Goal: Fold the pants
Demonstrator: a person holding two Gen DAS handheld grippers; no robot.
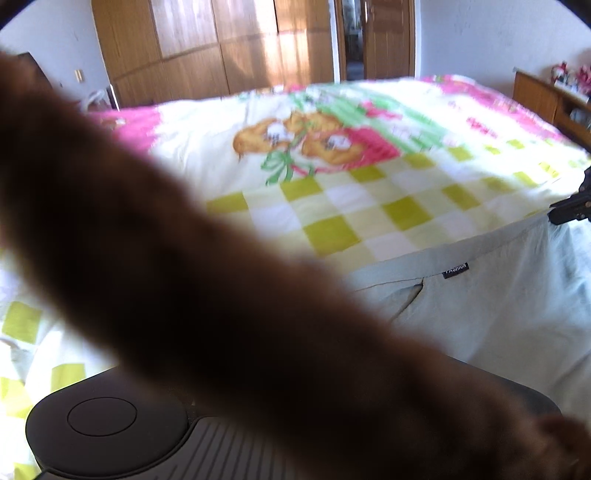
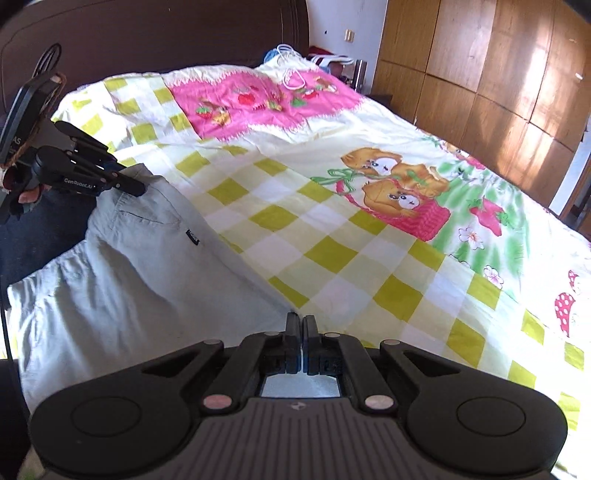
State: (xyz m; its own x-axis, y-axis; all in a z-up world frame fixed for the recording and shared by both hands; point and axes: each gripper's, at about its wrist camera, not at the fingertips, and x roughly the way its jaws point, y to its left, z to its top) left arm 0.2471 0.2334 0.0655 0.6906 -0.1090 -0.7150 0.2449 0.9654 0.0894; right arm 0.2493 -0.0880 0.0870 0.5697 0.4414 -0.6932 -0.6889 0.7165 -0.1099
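Pale grey-green pants (image 2: 129,266) lie at the near edge of the bed, their top edge stretched between my two grippers. A small dark label (image 1: 455,268) sits near a back pocket. My right gripper (image 2: 303,328) is shut, with a thin pale strip of the pants' cloth pinched between its pads. In the right wrist view my left gripper (image 2: 138,190) is at the upper left, its fingers together on the pants' far corner. In the left wrist view a dark brown blur close to the lens hides my left fingers. Only the right gripper's tip (image 1: 565,212) shows at the far right edge, touching the pants (image 1: 498,302).
A bedspread (image 2: 369,240) with green checks, pink patches and bear prints covers the bed. A dark headboard (image 2: 147,33) stands behind the left gripper. White hangers (image 2: 291,79) lie near the pillows. A wooden wardrobe (image 2: 498,74) lines the far side.
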